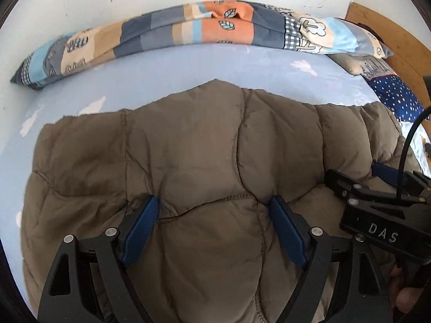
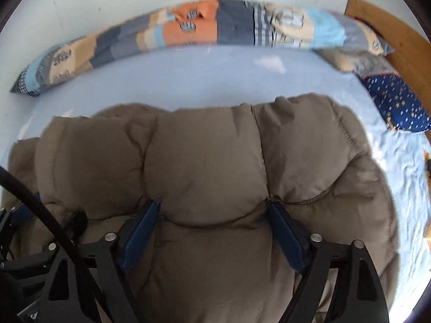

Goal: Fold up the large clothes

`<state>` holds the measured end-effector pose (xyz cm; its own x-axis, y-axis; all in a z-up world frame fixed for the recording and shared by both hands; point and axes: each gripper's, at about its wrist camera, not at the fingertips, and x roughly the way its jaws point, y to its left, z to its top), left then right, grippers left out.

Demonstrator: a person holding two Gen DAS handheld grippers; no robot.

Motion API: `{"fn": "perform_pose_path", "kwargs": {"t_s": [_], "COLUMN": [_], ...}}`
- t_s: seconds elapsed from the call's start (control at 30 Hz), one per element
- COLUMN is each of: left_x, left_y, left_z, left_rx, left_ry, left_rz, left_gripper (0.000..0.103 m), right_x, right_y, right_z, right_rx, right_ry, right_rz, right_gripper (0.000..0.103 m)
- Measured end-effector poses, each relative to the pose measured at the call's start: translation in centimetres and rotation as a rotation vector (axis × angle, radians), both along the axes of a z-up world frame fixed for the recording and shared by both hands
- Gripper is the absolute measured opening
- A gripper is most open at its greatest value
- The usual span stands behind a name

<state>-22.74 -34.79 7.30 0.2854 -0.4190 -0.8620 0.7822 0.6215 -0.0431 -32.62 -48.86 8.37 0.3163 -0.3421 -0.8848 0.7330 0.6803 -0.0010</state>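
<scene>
A large olive-brown quilted puffer coat (image 1: 188, 156) lies spread on a light blue bed sheet (image 1: 161, 70); it also fills the right wrist view (image 2: 204, 167). My left gripper (image 1: 214, 204) is open, its blue pads (image 1: 142, 226) pressed down on the coat's near part, with padding bulging between them. My right gripper (image 2: 212, 210) is open the same way, its blue pads (image 2: 285, 234) wide apart on the coat. In the left wrist view the right gripper (image 1: 377, 188) sits close at the right on the coat. The coat's near edge is hidden below both grippers.
A long patchwork quilt roll (image 1: 188, 29) lies along the white wall at the far side. A dark blue dotted pillow (image 2: 398, 102) and a wooden headboard (image 2: 390, 32) are at the right. A black cable (image 2: 40, 215) crosses the right wrist view's left.
</scene>
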Motion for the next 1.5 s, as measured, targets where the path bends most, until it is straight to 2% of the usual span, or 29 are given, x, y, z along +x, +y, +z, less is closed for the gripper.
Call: {"fn": "perform_pose_path", "kwargs": {"t_s": [0.1,0.2,0.33,0.43,0.57,0.87,1.0,1.5], "left_x": [0.5,0.1,-0.5,-1.8,-4.0,-5.3,-5.5,-5.6], "left_y": [-0.1,0.7,2.0,3.0,4.6,6.2,5.7,5.1], "left_z": [-0.4,0.4,2.3,3.5,4.1,2.7,1.9,1.1], "left_rx": [0.008,-0.037,-0.085,-0.087,-0.095,-0.058,-0.029,-0.002], "left_ry": [0.024,0.015,0.009,-0.059,-0.119,-0.186,-0.207,-0.215], "left_rz": [0.007,0.021,0.040,0.028,0.000,-0.021,-0.037,-0.051], "left_gripper": [0.086,0.086,0.086,0.086,0.086,0.086,0.086,0.087], "right_x": [0.6,0.5,-0.6,-2.2,-4.5,-6.6,-6.5,-5.9], "right_y": [-0.3,-0.2,1.0,2.5,4.0,5.3,4.7,3.8], "right_z": [-0.8,-0.7,1.9,4.3,5.2,2.5,1.1,-0.7], "right_rx": [0.008,0.008,-0.016,-0.069,-0.055,-0.056,-0.036,-0.022], "right_ry": [0.032,0.027,-0.030,-0.064,-0.092,-0.013,0.002,0.045], "right_rz": [-0.001,-0.002,0.008,0.027,0.041,0.047,0.038,0.037], "right_gripper": [0.094,0.093,0.087,0.087,0.087,0.087,0.092,0.101]}}
